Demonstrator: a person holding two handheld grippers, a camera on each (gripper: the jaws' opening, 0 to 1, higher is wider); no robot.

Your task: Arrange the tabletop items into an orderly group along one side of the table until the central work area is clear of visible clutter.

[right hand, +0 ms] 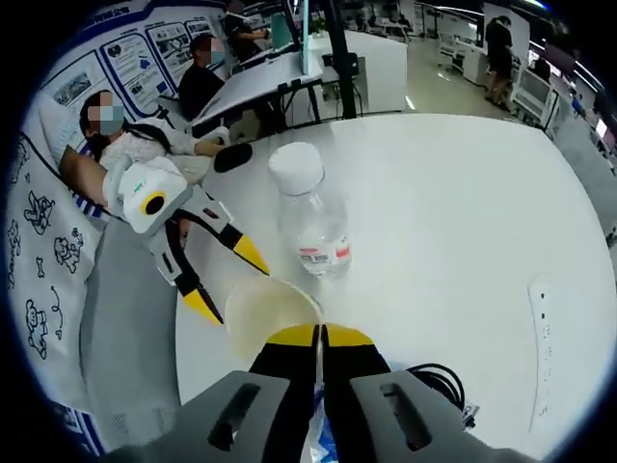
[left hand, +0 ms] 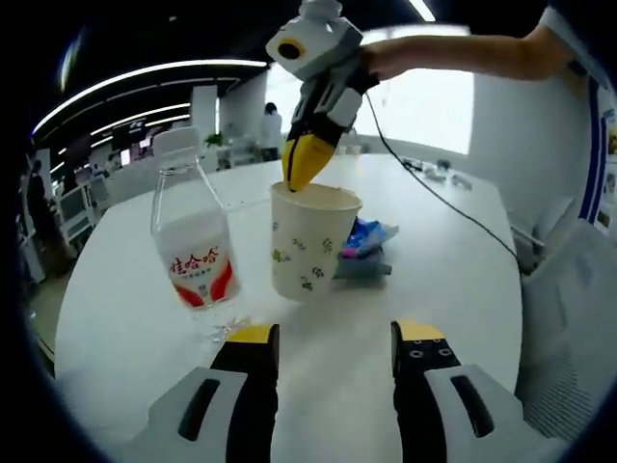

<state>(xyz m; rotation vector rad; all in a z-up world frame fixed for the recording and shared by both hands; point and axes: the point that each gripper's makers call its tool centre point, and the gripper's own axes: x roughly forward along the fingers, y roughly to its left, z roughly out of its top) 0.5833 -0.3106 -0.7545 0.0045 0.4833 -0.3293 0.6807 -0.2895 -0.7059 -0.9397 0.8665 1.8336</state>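
On the round white table (left hand: 453, 270), my right gripper (left hand: 307, 166) pinches the rim of the paper cup (left hand: 310, 241), jaws clamped on its thin wall. My left gripper (left hand: 333, 352) hangs spread, holding nothing. A clear plastic bottle (left hand: 191, 231), white-capped, stands just beside the cup. Crumpled blue wrapper (left hand: 366, 236) lies behind it.

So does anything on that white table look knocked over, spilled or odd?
Nothing spilled. The clear plastic bottle with a white cap and the leaf-printed paper cup both stand upright. The right gripper pinches the cup's rim. A crumpled blue wrapper lies loose behind the cup.
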